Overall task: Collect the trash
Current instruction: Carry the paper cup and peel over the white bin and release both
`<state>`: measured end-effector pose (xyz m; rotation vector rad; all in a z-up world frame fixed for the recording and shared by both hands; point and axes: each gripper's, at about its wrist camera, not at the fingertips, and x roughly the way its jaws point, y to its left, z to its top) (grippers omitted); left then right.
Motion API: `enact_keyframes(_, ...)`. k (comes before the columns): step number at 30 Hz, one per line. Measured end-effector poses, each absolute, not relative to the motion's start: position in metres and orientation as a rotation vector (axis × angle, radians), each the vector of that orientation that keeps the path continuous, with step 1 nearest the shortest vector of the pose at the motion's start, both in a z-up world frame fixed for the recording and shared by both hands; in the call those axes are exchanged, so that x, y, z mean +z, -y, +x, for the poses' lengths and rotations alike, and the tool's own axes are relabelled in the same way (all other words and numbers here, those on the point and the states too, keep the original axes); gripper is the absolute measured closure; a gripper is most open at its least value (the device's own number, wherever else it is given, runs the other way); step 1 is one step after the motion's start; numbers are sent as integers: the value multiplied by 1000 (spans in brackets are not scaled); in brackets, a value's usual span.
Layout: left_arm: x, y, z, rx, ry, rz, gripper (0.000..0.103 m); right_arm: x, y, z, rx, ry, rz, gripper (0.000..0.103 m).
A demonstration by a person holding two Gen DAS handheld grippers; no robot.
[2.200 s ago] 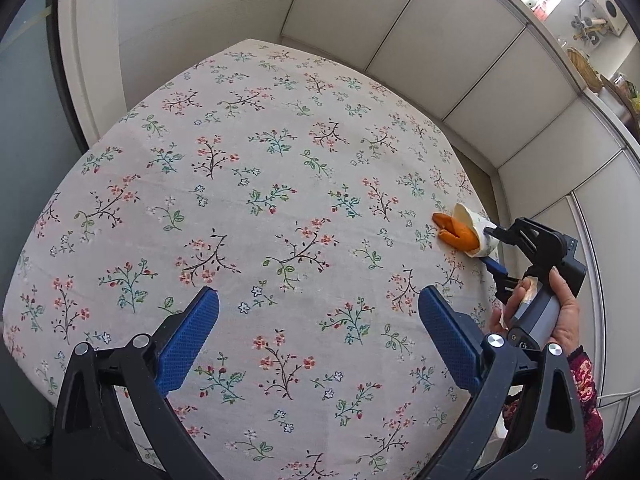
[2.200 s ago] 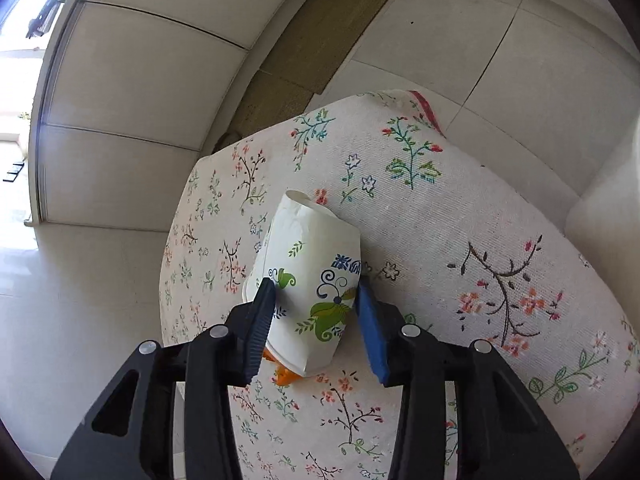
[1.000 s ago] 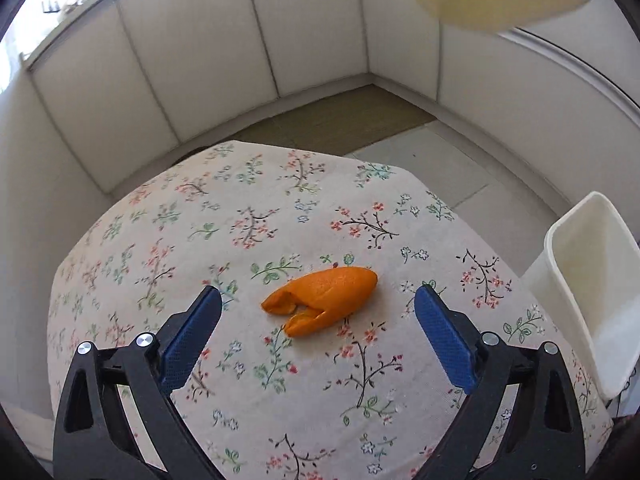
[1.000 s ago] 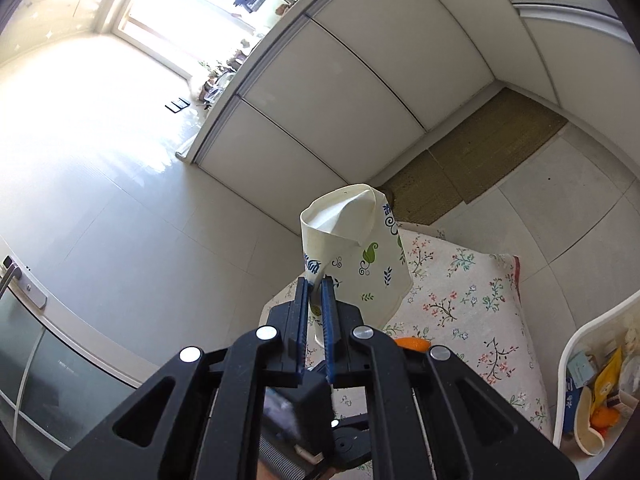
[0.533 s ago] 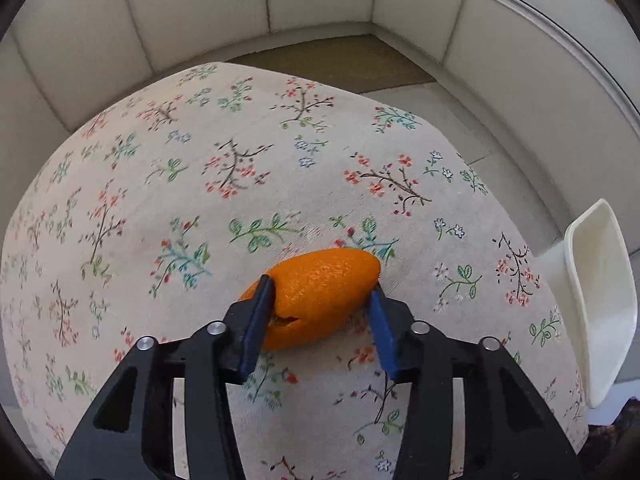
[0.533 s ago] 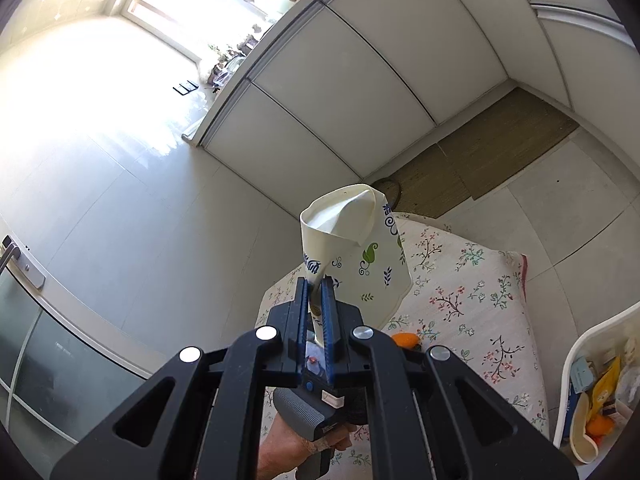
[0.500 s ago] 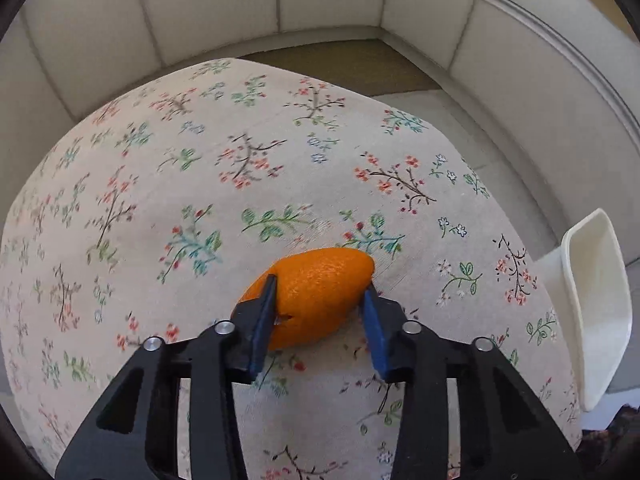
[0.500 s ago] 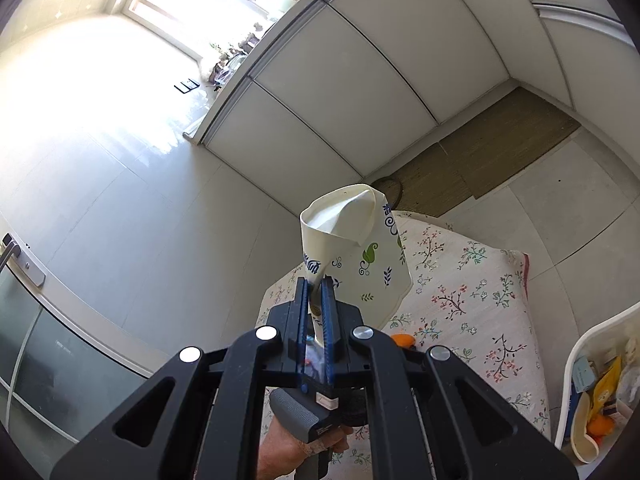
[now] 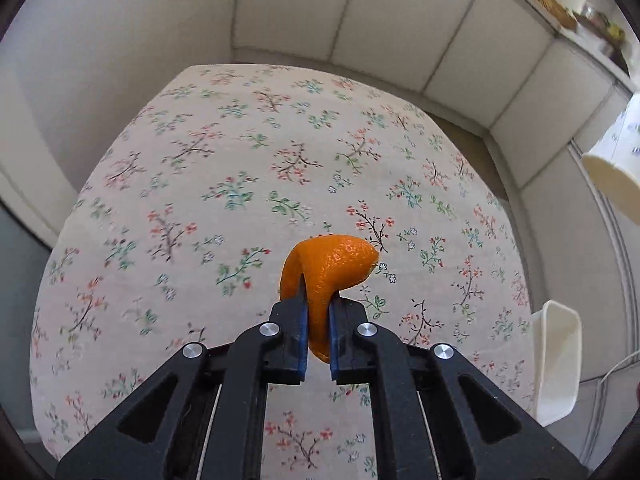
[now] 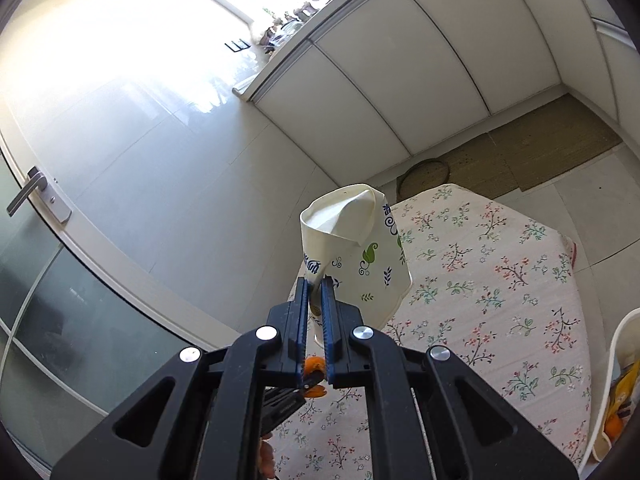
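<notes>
The left gripper [image 9: 318, 334] has its fingers pinched tight on the lower end of an orange peel [image 9: 326, 276]; the peel's long axis runs up and away from the fingers, curling right at the tip, and it appears to hang clear of the floral bench [image 9: 224, 184] below. The right gripper [image 10: 314, 320] has its fingers clamped flat on the crushed wall of a paper cup [image 10: 356, 252], which sticks up past the fingers with its pinched mouth on top, held above the bench's near edge. Farther off, the white bin [image 9: 558, 356] stands beside the bench's right edge in the left view, down and to the right of the peel; in the right view its rim [image 10: 612, 368] shows at the right, with trash inside. Judging from this, both loads must travel right to the bin, and the peel seems nearer
</notes>
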<state>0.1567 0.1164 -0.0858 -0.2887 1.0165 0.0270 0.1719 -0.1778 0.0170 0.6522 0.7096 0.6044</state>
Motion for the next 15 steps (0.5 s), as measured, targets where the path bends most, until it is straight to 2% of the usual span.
enact_keyframes(4,-48,-137,116,71,-907,-413,96,27,159,154,641,-703,590,96)
enact_keyframes(9,-7,-133,72,74,-750,-440,96,33,144,118,665,-680,501,96)
enact_keyframes(15,13,-109,41,3,-635,-410,96,33,142,70,672,-665,461,96)
